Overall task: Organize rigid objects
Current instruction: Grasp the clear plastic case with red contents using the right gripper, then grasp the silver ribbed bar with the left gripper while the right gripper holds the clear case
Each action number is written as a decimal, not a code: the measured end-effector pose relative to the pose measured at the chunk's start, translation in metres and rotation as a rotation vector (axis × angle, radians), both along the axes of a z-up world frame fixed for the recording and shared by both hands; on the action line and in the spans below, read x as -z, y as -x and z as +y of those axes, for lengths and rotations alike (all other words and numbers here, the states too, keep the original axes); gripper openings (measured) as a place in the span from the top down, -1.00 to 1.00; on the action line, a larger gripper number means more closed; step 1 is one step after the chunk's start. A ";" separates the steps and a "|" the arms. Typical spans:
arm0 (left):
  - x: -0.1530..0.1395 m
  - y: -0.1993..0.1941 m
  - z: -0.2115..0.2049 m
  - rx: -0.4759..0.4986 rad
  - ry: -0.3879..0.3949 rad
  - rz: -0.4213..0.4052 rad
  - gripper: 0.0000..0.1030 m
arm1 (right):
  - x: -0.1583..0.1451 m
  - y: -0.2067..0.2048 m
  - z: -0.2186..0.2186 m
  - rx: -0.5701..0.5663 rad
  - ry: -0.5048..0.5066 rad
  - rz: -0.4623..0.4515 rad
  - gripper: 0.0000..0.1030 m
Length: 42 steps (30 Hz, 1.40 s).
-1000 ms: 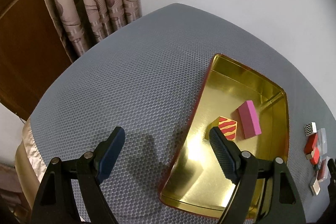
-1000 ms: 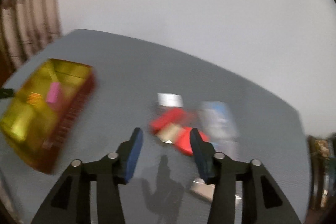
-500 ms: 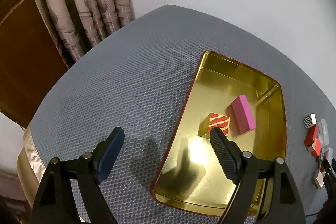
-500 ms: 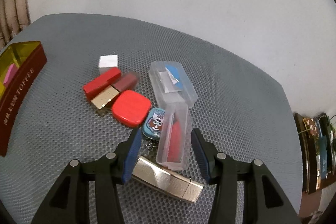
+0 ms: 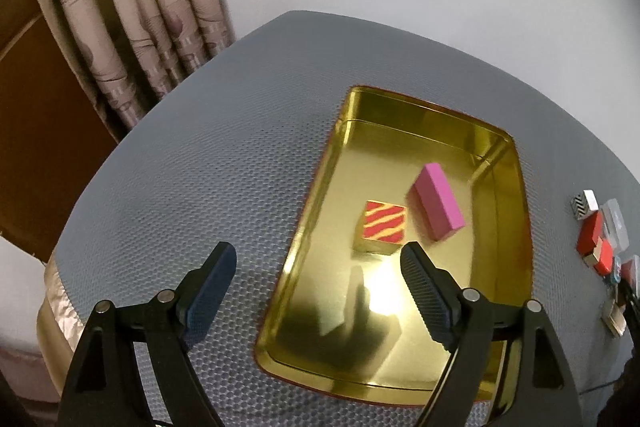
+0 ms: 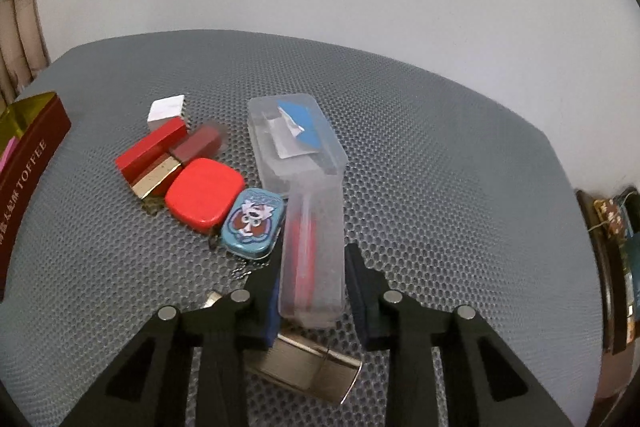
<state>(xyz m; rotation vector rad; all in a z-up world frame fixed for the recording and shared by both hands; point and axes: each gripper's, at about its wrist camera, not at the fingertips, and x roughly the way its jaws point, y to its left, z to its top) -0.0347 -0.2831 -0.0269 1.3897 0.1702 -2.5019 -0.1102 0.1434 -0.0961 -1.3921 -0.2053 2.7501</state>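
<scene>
- Left wrist view: left tongs [image 5: 316,289] hang released, nothing betw. the pads, above the near left edge of the gold tin [image 5: 320,187] on the grey mesh worktop [image 5: 200,167].
- Inside the tin: pink block [image 5: 438,201] and red/gold striped box [image 5: 384,227], just beside each other, not clearly touching.
- Far right of this view: rest of the pile, small & partly cut off; a zigzag-patterned cube [image 5: 584,203] at its far end.
- Curtain [image 5: 132,27] behind the worktop, left.
- Right wrist view: right tongs [image 6: 312,281] closing around a clear plastic case [image 6: 314,251] w/ red contents; case sits betw. the pads. Left pad looks against its side; right pad seems a sliver apart, so grip prob. not yet firm.
- Case's far end touches a larger clear box [image 6: 294,141] w/ blue & white bits inside; near end lies over a silver metal case [image 6: 308,363].
- Beside it: blue cartoon tin [image 6: 254,221], red rounded tin [image 6: 204,193], red/gold lipstick-type boxes [image 6: 150,159], white cube [image 6: 166,109].
- Tin's maroon "TOFFEE" wall at far left.
- Step in hand (judgement): picking the clear case for the tin.
- Next move needs: finish the squeeze, lift straight so neighbours aren't dragged, carry left, set down in bare tin floor.
</scene>
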 end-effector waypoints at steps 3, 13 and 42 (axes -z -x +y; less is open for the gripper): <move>0.000 -0.001 0.014 0.032 0.000 -0.001 -0.58 | 0.001 0.004 0.009 -0.003 0.049 0.016 0.48; 0.002 -0.005 0.102 0.248 0.002 -0.026 -0.64 | -0.005 -0.010 0.057 0.079 0.070 0.091 0.51; 0.038 -0.011 0.370 0.727 -0.080 -0.142 -0.94 | 0.017 -0.041 0.103 0.179 0.080 0.096 0.52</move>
